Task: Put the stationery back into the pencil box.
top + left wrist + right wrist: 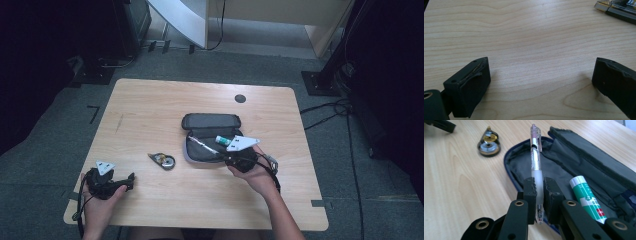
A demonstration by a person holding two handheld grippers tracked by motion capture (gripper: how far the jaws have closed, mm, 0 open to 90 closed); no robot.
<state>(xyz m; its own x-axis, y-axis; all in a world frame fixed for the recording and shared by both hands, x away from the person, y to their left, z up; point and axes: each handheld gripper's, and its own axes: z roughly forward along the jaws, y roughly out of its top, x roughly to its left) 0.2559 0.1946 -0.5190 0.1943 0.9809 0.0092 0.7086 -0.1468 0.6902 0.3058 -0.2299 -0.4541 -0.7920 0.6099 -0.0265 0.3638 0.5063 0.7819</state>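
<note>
Right gripper (538, 185) has its fingers (529, 192) clamped on a pen (536, 162); the pen is clear plastic w/ a frosted white grip zone and a dark band near the far end; the fingers hold it at the grip part, its far end pointing to 12 o'clock in the right gripper view, over the open pencil case (574, 167). In the high view the right gripper (231, 158) is at the near edge of the case (210, 121), the pen (203, 144) lying slanted over the lower half.

The case is dark grey fabric w/ a blue zip edge, opened flat, lid half toward 12 o'clock on the tabletop (150, 105); inside, at abt 3 o'clock from the pen, a glue stick (587, 198), white w/ green label and a red mark; it rests in the case, apart from the pen.

A correction tape roller (163, 160), dark w/ gold-coloured inner wheel, lies on the tabletop at 9 o'clock of the case, near but not touching.

Left gripper (107, 181) is at the near left corner of the tabletop, well apart from the rest; in the left gripper view its fingers (471, 85) are spread wide, released, w/ bare wood between.
</note>
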